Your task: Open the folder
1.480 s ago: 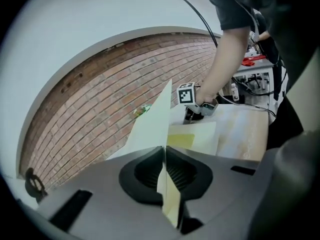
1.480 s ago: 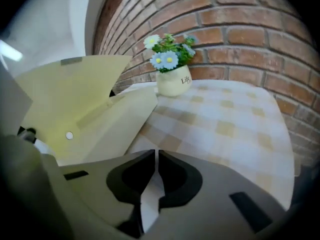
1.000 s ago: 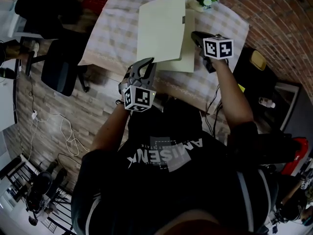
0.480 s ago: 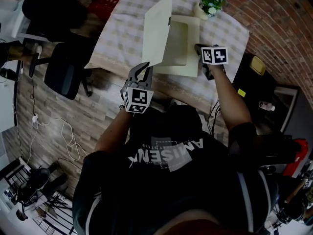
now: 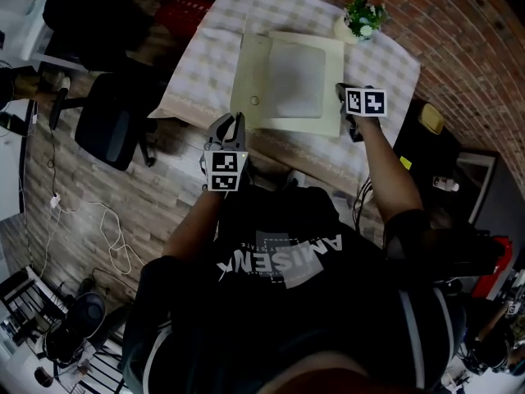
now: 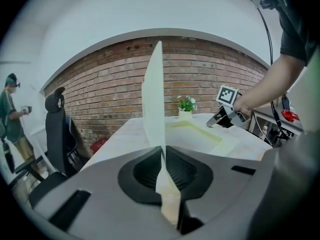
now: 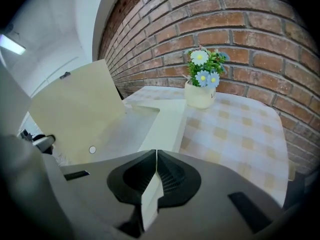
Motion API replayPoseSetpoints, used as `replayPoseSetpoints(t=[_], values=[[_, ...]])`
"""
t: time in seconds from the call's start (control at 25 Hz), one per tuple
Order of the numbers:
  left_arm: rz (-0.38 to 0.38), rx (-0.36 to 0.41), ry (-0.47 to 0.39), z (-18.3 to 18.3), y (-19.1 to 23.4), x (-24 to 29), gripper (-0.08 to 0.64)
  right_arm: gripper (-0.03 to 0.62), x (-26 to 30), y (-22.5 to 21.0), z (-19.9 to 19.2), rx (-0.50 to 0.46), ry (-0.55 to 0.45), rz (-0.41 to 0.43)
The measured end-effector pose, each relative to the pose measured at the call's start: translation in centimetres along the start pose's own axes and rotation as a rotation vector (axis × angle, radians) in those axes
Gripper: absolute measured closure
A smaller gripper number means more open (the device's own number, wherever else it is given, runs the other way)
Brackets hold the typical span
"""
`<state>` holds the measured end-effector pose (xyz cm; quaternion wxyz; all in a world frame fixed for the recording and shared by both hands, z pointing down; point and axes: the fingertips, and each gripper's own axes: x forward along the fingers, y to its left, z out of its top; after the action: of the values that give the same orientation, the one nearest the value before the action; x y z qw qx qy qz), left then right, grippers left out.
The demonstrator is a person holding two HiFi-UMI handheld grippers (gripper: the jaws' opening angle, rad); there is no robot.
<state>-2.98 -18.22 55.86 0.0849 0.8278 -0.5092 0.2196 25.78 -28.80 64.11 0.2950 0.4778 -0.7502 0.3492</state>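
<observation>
My left gripper point(image 6: 162, 154) pinches the upright cover point(image 6: 154, 99) of the pale yellow folder point(image 5: 299, 84); it should fall leftwards. My right gripper point(image 7: 154, 159) clamps the base point(image 7: 167, 121).

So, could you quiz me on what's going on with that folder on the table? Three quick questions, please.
1. True or false: the left gripper is shut on the lifted cover.
2. The potted plant stands: A on the folder; B beside it on the table; C on the cover.
3. Which gripper clamps the folder's lower half at its edge?
Key: 1 true; 2 B; 3 the right gripper.
</observation>
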Motion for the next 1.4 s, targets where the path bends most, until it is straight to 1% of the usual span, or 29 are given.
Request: replayPoseSetpoints(t=[0.24,0.36,0.52,0.72,0.84,0.96,1.16,1.36,1.4], values=[[0.087,-0.082,0.056,-2.7,3.9,0.0,0.515,0.548,0.3,0.0,0.1,0.020,0.002,-0.038],[0.124,-0.099,0.092,-4.1,5.5,0.1,0.498,0.548,0.4,0.1,0.2,0.032,0.001,-0.047],[0.183,-0.169,0.141,-7.4,7.0,0.4,0.475,0.548,0.3,0.1,0.1,0.031,0.012,-0.063],[0.240,-0.186,0.178,-9.8,8.3,1.0,0.453,0.548,0.5,0.1,0.2,0.027,0.011,-0.082],[0.265,-0.213,0.198,-11.1,9.0,1.2,0.435,0.548,0.6,0.3,0.2,0.025,0.015,-0.085],[0.292,-0.241,0.198,-12.0,9.5,1.3,0.415,0.548,0.7,0.3,0.2,0.023,0.019,-0.091],[0.378,-0.220,0.216,-13.1,11.0,1.1,0.309,0.548,0.7,0.2,0.3,0.012,0.020,-0.093],[0.519,-0.186,0.246,-14.1,12.8,0.2,0.148,0.548,0.7,0.2,0.2,-0.001,0.026,-0.094],[0.539,-0.174,0.251,-14.2,13.1,0.1,0.138,0.548,0.7,0.2,0.2,-0.002,0.027,-0.095]])
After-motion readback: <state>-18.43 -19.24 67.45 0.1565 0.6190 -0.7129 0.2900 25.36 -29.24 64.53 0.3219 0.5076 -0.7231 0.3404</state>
